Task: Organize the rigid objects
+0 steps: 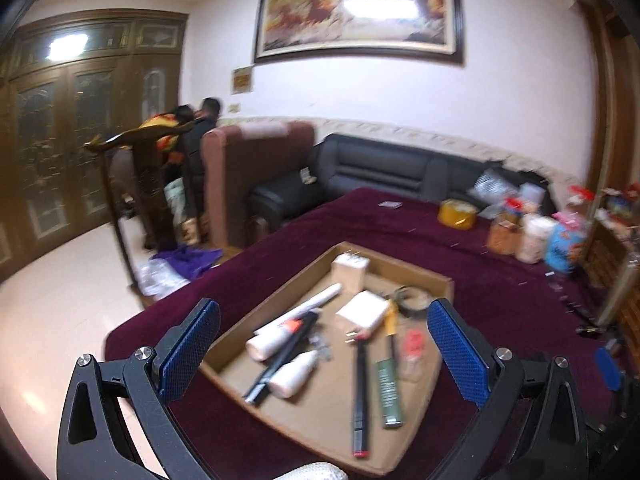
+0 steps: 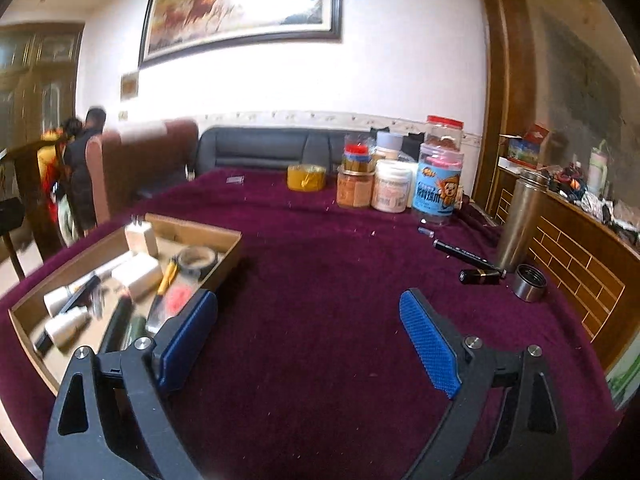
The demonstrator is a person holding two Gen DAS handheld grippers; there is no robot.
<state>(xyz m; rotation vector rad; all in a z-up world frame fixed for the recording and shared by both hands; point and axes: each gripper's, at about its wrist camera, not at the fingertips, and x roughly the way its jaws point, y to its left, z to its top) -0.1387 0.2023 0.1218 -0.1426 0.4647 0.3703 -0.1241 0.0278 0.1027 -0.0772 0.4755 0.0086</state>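
A shallow cardboard tray (image 1: 404, 265) sits on the maroon cloth. It holds white rolls (image 1: 294, 372), black pens (image 1: 360, 400), a green tube (image 1: 389, 392), a white box (image 1: 366, 312), a wooden block (image 1: 350, 270) and a tape ring (image 1: 410, 300). My left gripper (image 1: 323, 307) hovers over the tray's near half, open, with nothing between its blue pads. My right gripper (image 2: 308, 298) hangs open over bare cloth just right of the tray (image 2: 200, 232). A black marker (image 2: 460, 250) and a short black tube (image 2: 480, 277) lie loose at the right.
Several jars (image 2: 438, 184) and a yellow tape roll (image 2: 306, 177) stand along the table's far side. A steel flask (image 2: 520, 220) and its cap (image 2: 529, 282) stand by the right edge, beside a wooden counter (image 2: 580, 264). Two people (image 2: 82, 160) stand behind the sofas at the left.
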